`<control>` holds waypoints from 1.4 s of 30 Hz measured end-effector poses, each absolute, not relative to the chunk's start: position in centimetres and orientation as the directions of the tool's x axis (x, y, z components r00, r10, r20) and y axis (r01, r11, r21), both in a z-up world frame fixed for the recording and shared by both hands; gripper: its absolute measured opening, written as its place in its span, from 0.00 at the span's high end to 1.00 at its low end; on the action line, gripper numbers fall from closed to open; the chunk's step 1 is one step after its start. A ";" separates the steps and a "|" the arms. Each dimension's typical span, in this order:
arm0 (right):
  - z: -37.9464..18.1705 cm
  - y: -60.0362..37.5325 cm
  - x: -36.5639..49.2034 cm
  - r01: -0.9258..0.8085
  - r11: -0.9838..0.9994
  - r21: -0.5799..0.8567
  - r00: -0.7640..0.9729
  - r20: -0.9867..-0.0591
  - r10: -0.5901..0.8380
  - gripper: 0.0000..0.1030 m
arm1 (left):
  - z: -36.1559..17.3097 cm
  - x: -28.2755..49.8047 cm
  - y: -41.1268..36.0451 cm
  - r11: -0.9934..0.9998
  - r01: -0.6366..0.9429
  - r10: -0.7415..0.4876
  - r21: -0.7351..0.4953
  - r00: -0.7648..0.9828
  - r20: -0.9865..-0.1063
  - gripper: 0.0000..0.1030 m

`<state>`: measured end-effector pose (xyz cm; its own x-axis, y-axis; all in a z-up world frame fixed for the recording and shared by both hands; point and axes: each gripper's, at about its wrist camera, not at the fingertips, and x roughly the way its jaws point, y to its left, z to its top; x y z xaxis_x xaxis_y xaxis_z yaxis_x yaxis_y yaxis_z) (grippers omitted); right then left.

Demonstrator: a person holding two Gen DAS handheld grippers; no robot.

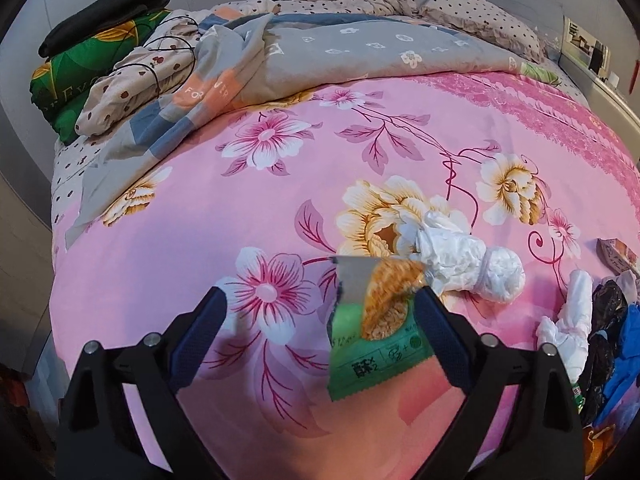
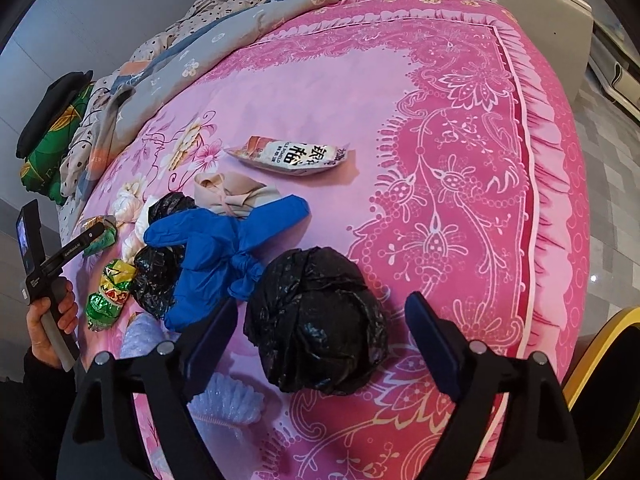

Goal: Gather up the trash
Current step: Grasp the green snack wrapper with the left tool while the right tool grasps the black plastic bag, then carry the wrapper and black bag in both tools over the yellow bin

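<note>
My left gripper [image 1: 320,324] is open above the pink bedspread; a green snack wrapper [image 1: 372,328] lies between its fingers, close to the right finger. A white crumpled tissue bundle [image 1: 464,260] lies just beyond. My right gripper [image 2: 320,332] is open around a black plastic bag ball [image 2: 316,320], not touching it. A knotted blue glove [image 2: 224,252], a second black bag [image 2: 158,280], a beige cloth [image 2: 232,194], a white-and-orange wrapper [image 2: 288,156] and a green-yellow wrapper [image 2: 110,292] lie on the bed. The left gripper shows in the right wrist view [image 2: 98,236].
Rumpled grey and dotted bedding [image 1: 280,48] and a green folded quilt [image 1: 80,72] lie at the bed's far side. The bed's edge drops to a tiled floor [image 2: 608,184] on the right. A yellow-rimmed chair [image 2: 600,360] stands at lower right. A pale blue bubble-wrap piece [image 2: 228,396] lies near my right gripper.
</note>
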<state>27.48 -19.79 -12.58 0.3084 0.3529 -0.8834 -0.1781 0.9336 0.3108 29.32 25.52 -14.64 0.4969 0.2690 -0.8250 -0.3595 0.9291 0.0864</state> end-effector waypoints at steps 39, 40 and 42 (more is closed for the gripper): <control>-8.2 -21.3 21.9 -0.211 0.871 0.444 0.326 -0.808 0.491 0.61 | -9.5 22.7 24.5 0.955 -0.269 0.076 -0.126 0.630 -0.773 0.88; -8.1 -21.5 21.5 -0.210 0.869 0.448 0.328 -0.805 0.494 0.62 | -9.2 22.3 24.1 0.956 -0.260 0.063 -0.135 0.633 -0.771 0.88; -7.7 -22.0 20.8 -0.207 0.870 0.448 0.338 -0.802 0.493 0.62 | -8.4 21.4 23.2 0.960 -0.243 0.049 -0.140 0.637 -0.769 0.88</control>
<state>20.85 -21.95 -7.68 0.3380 0.4932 -0.8016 -0.2067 0.8698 0.4480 21.37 23.22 -8.40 0.6372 0.0491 -0.7692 -0.2428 0.9599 -0.1399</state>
